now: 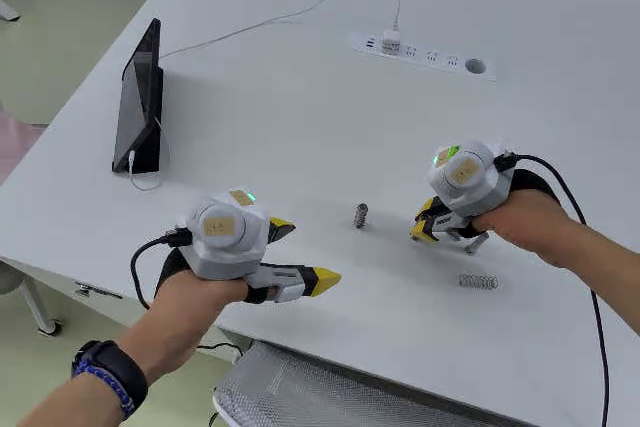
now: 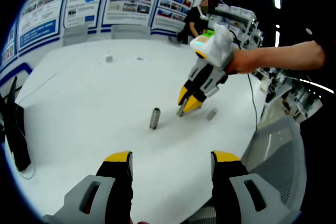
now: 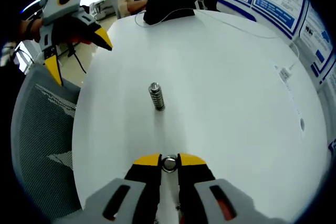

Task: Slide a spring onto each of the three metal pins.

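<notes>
Nearest the person, a mesh chair back (image 1: pixel 300 387) shows under the edge of the white table (image 1: pixel 300 127). Just above it the left gripper (image 1: pixel 303 254) hovers over the near edge. Its yellow-tipped jaws are spread wide with nothing between them, and the left gripper view shows only bare tabletop in the gap. A dark wristband (image 1: pixel 110 372) sits on that arm.

Further right a loose spring (image 1: pixel 478 281) lies on its side on the table. It is just on the near side of the right gripper (image 1: pixel 425 228) and apart from it.

The right gripper points down and toward the left. Its jaws are clamped on a small metal pin (image 3: pixel 169 163), which appears end-on as a round silver head pinched between the yellow tips. In the left gripper view this held pin (image 2: pixel 180 111) hangs below the tips, close to the tabletop. Whether it touches the surface I cannot tell.

Between the two grippers, and nearer the right one, a second pin (image 1: pixel 361 215) stands upright on the table with a spring coiled around its shaft. In the right gripper view this standing pin (image 3: pixel 156 96) is straight ahead of the closed jaws, well clear of them. The left gripper (image 3: pixel 79 53) is beyond it, off to the side.

Farther back a dark tablet (image 1: pixel 140 97) stands propped at the left of the table. At the far side lies a white power strip (image 1: pixel 420 51) with a thin white cable (image 1: pixel 280 17) running from it.
</notes>
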`<state>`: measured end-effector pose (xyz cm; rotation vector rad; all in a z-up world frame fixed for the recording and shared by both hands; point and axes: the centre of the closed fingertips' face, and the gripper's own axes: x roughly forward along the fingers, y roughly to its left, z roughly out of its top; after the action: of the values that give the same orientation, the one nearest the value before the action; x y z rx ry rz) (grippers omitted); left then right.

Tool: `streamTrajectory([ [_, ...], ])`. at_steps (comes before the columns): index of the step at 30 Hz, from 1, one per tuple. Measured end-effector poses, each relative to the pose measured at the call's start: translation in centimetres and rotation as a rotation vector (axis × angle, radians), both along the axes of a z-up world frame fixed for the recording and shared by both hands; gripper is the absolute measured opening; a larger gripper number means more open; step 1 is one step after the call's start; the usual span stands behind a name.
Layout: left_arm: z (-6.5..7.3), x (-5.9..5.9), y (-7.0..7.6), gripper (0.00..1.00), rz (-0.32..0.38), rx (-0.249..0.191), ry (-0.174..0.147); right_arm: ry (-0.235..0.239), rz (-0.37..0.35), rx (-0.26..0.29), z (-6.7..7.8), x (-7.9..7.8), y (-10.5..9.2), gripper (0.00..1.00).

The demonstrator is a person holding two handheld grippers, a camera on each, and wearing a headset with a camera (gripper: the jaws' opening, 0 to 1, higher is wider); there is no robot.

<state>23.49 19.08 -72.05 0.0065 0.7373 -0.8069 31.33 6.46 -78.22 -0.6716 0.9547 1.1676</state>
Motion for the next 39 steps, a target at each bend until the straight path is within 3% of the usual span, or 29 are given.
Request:
streamTrajectory([
  [9,-0.1,0.0,0.3,0.61,0.008,0.001,0.002,0.007,-0.020,0.003,-0.4,-0.1,0.0,0.14],
  [21,-0.1,-0.3,-0.1,0.62,0.003,-0.003,0.004,-0.023,-0.042,0.006,0.6,-0.6,-1.0,0.35],
  [27,0.1,-0.5,-0.6,0.62,-0.004,-0.012,0.001,-0.024,-0.109,0.035,1.3,-1.3,-1.8,0.47],
  [39,0.8,-0.6,-1.4,0.62,-0.016,-0.030,-0.010,-0.038,-0.247,0.131,3.6,-2.8,-2.4,0.55],
])
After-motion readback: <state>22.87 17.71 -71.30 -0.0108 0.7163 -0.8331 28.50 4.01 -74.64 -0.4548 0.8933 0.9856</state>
